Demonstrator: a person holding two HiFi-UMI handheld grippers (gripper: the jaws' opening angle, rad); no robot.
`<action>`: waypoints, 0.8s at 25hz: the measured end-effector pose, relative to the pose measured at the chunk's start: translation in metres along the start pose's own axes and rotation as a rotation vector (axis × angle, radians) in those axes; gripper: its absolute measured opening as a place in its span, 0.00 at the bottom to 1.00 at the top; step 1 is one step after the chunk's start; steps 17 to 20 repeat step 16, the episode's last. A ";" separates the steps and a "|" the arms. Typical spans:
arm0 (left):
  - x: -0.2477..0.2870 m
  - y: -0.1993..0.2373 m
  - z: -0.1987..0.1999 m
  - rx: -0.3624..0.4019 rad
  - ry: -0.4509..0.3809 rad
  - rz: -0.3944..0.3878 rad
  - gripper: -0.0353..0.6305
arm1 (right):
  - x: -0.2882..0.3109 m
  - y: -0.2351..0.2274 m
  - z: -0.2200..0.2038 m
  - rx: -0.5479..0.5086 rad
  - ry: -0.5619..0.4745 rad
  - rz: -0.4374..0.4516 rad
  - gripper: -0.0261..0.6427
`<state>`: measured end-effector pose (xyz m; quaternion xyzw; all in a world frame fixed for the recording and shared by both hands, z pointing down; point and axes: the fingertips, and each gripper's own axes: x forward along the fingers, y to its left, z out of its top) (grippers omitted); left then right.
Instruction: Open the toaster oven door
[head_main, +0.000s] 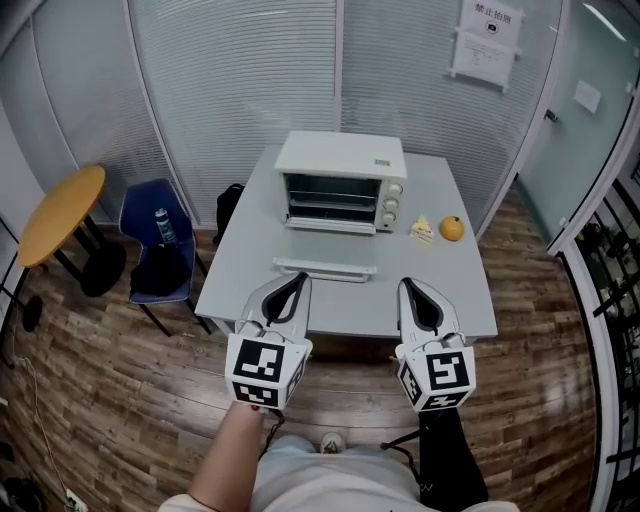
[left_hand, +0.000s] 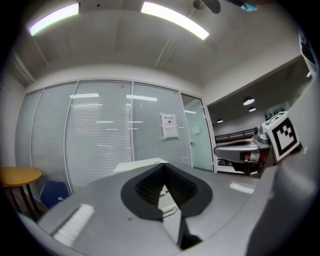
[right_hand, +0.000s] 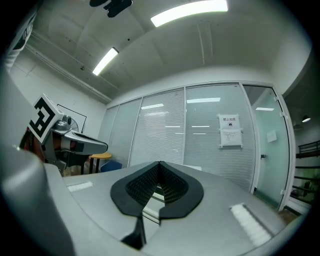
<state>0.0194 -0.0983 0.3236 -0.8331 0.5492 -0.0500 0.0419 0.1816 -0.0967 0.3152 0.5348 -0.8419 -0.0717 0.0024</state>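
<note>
A white toaster oven (head_main: 340, 183) stands at the back of the grey table (head_main: 455, 290). Its glass door lies folded down flat toward me, with the white handle bar (head_main: 325, 268) at its front edge and the inside rack showing. Both grippers hover over the table's near edge, short of the door. My left gripper (head_main: 302, 278) has its tips touching and holds nothing; in its own view the left gripper (left_hand: 162, 169) hides all but the oven's top (left_hand: 140, 164). My right gripper (head_main: 404, 284) is likewise shut and empty, as the right gripper (right_hand: 159, 164) shows in its own view.
An orange (head_main: 452, 228) and a small yellow wedge of food (head_main: 422, 230) lie right of the oven. A blue chair (head_main: 160, 245) with a bottle and a round yellow table (head_main: 60, 212) stand to the left. Glass walls with blinds close off the back.
</note>
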 end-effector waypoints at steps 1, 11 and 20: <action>-0.001 0.001 0.000 -0.002 0.001 0.002 0.14 | 0.000 0.001 0.001 -0.001 -0.001 0.001 0.04; 0.003 -0.003 -0.007 -0.018 0.003 -0.010 0.14 | -0.003 0.004 -0.004 -0.005 0.010 0.008 0.04; 0.006 -0.002 -0.008 -0.016 0.007 -0.011 0.14 | -0.001 0.003 -0.006 -0.012 0.013 0.008 0.04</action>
